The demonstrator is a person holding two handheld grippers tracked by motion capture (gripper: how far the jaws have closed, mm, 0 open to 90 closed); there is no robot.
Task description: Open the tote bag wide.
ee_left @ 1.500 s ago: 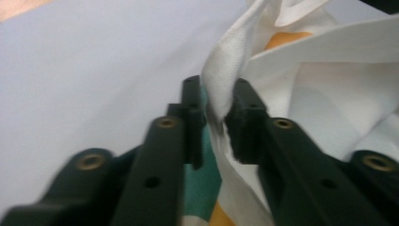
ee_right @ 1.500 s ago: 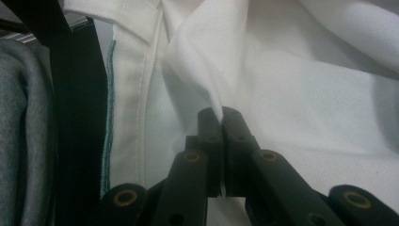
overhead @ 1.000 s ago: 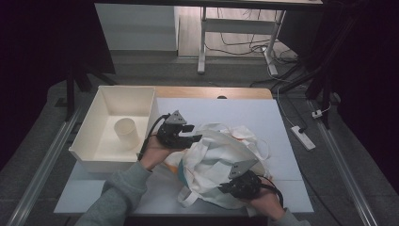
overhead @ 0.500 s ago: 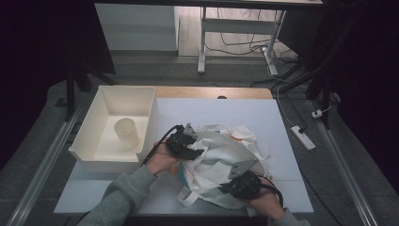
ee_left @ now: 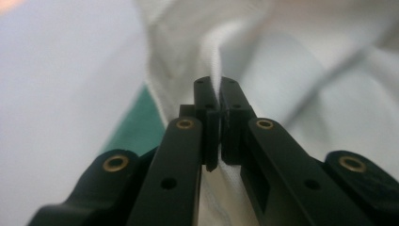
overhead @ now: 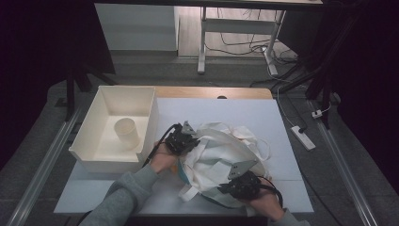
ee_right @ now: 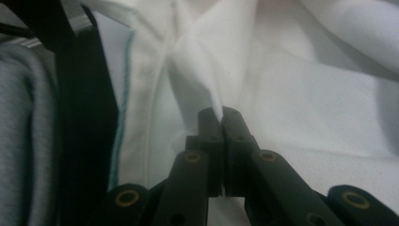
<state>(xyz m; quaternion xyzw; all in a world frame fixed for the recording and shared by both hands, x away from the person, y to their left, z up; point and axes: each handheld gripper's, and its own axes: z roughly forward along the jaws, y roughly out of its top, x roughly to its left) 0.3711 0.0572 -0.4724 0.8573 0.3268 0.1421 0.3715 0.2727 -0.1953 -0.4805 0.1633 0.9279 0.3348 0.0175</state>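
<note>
**Both grippers pinched onto the crumpled white garment**

The white garment [overhead: 221, 157] lies bunched on the near middle of the table [overhead: 263, 117], with a teal-green trim showing at its near-left edge and a strap or cord looping off to the right. The left gripper [overhead: 184, 140] sits at its left edge, jaws clenched on a raised fold of the cloth, as the left gripper view shows [ee_left: 220, 101]. The right gripper [overhead: 242, 184] is at the near edge, and its jaws are likewise closed on a pinched ridge of fabric [ee_right: 221, 117].

This looks like the grasping stage of spreading or folding: both holds are set, the cloth not yet drawn flat. The next move probably calls for lifting and pulling the two hands apart evenly, so the thin folds do not slip out.

A white bin [overhead: 117, 127] with a cup [overhead: 127, 133] inside stands just left of the garment.
</note>
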